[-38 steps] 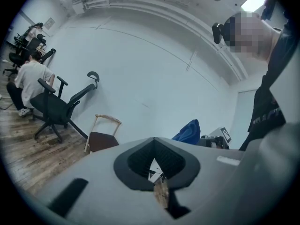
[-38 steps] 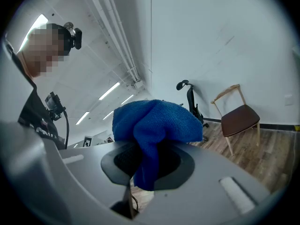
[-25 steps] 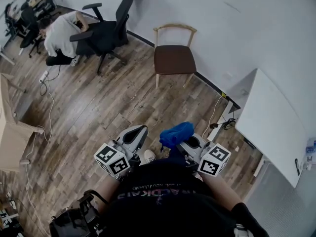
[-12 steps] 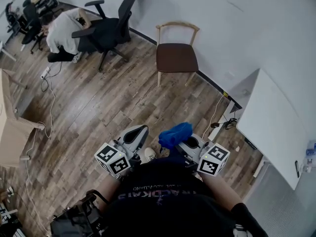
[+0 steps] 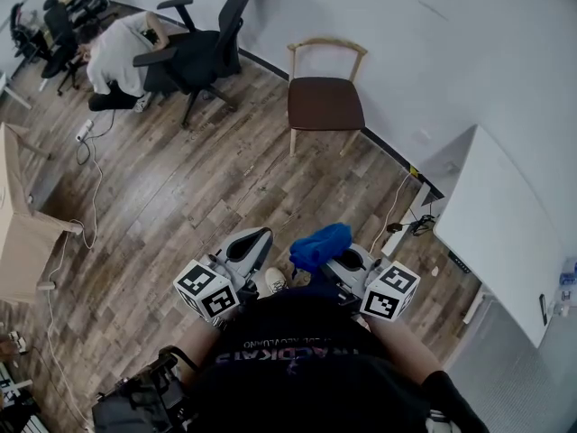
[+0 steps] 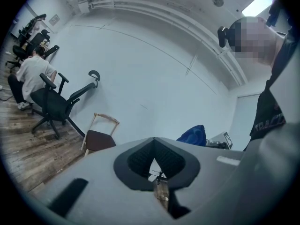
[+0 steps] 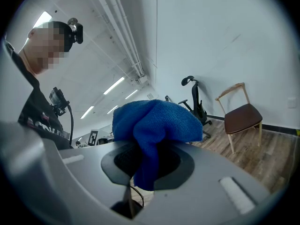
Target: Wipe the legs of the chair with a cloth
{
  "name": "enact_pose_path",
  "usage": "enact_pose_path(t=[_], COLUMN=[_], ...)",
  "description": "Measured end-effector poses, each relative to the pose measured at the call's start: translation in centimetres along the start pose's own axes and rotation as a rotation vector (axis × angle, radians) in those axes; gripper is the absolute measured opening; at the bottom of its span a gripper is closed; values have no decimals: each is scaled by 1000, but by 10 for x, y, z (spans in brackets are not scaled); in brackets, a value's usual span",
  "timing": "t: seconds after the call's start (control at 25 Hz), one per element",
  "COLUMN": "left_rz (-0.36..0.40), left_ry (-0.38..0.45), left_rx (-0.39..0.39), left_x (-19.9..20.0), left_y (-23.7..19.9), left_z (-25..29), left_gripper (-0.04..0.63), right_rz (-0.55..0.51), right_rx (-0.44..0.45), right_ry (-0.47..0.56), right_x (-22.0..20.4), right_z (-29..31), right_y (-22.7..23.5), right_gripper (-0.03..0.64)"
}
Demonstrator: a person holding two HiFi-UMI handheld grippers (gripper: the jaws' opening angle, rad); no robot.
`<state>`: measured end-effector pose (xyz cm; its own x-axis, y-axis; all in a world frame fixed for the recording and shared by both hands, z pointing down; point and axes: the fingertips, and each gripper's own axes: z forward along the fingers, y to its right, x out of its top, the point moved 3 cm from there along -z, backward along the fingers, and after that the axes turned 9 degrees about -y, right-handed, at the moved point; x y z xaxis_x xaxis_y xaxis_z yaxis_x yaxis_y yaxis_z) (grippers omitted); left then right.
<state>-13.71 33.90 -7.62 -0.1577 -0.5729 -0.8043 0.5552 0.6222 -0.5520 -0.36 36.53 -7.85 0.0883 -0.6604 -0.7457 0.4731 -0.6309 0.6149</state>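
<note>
My rig, black and grey.
Black printed T-shirt (image 5: 297, 359); grey left gripper (image 5: 248, 242) and right gripper (image 7: 147, 161), both carrying black-and-white marker cubes (image 5: 206, 294).

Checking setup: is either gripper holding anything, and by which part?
The right gripper pinches the blue cloth by a bunched fold; left gripper holds nothing.

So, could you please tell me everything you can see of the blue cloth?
The cloth is blue and looks like soft terry towelling. It is bunched into a wad at the tip of the right gripper, whose jaws are shut on a fold hanging down between them. Nothing else touches it; it is held in the air, far from the wooden chair.
</note>
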Motion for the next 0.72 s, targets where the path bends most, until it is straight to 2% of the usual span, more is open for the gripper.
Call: enact_pose_path(t=[0.72], left_rz=[-9], left_ry=[18], left_rx=[10], left_x=[5], left_y=[-5], left_z=[-7], left_gripper=[-2], right_rz=[6], right_rx=[-6], right_ry=[1], right_x=[0], right_z=[4], right_y=[-1], right_gripper=[63])
